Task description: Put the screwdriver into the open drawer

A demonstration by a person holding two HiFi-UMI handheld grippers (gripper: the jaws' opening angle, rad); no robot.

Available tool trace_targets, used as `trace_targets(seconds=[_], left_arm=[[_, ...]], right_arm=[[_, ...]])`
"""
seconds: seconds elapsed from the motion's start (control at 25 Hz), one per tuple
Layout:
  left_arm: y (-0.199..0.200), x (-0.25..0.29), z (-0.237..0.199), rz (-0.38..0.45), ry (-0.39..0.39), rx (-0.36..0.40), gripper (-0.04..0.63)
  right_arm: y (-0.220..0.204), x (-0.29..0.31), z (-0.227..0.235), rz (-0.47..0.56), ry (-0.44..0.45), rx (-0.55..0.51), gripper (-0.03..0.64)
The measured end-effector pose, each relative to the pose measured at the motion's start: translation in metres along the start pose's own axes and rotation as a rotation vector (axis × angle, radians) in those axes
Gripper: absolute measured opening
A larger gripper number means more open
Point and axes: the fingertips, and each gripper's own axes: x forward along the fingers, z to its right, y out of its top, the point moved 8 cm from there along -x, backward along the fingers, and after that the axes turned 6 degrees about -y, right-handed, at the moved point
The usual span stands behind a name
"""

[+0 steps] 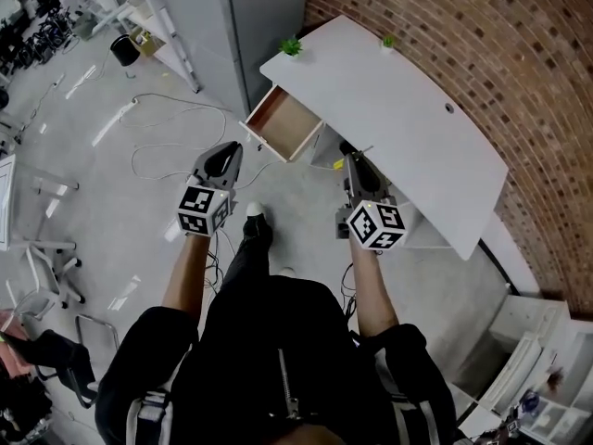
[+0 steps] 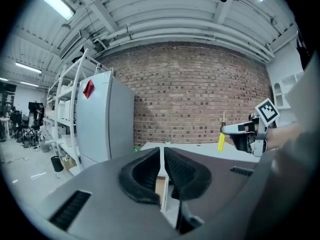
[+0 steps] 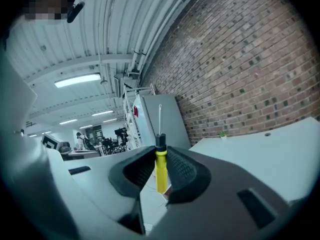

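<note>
The screwdriver has a yellow handle with a black collar, and its thin shaft points up. My right gripper is shut on the handle; the left gripper view shows the same gripper and screwdriver to the right. In the head view the right gripper hangs near the white desk's front edge. The open drawer, brown inside, juts from the desk's left end. My left gripper is left of the drawer; its jaws stand together with nothing between them.
A tall grey cabinet stands left of the desk, against the brick wall. Two small green plants sit at the desk's back edge. Cables trail over the concrete floor. A chair base is far left.
</note>
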Motion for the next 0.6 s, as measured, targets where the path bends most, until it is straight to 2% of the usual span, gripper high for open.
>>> trace_targets(seconds=[0.24,0.44,0.6], left_arm=[[-0.002,0.084,-0.055,-0.013,-0.068,-0.021,0.043],[0.021,0.159,-0.111,-0.025,-0.181,0.022,0.043],[0.031,0.198,-0.147,-0.018,-0.261,0.04,0.043]], right_arm=[[0.015,0.071,0.022,0.008,-0.076,0.005,0.081],[0.037,0.138,0.023,0.034,-0.168,0.019,0.081],[0.041,0.175,0.014,0.045,-0.227,0.03,0.081]])
